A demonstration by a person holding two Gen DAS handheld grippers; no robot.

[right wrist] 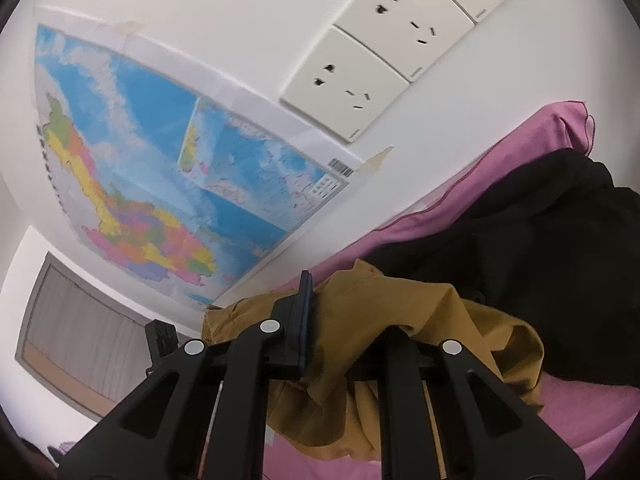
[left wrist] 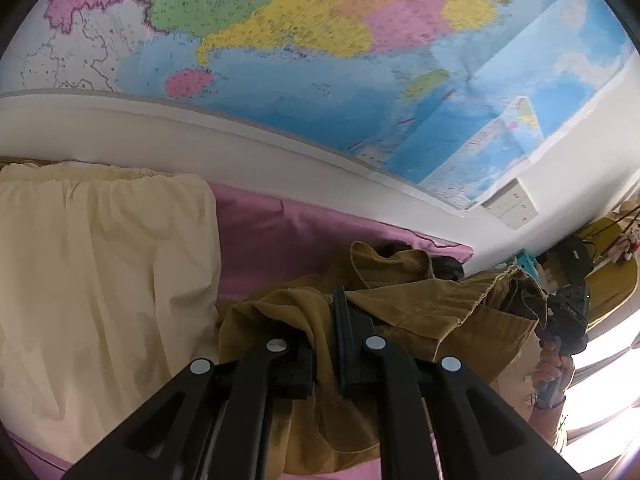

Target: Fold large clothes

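Observation:
A mustard-brown garment [left wrist: 404, 304] hangs bunched above the pink bed sheet [left wrist: 280, 236]. My left gripper [left wrist: 324, 320] is shut on a fold of it, cloth pinched between the fingers. My right gripper [right wrist: 320, 312] is shut on another part of the same garment [right wrist: 384, 320]; cloth drapes over its right finger and hides it. In the left wrist view the right gripper [left wrist: 568, 304] and the hand holding it show at the right, at the garment's far edge.
A cream pillow [left wrist: 96, 280] lies at the left on the bed. A black garment [right wrist: 540, 272] lies on the pink sheet [right wrist: 500, 168] at the right. A coloured wall map [left wrist: 320, 40] and white wall sockets [right wrist: 380, 48] are on the wall behind the bed.

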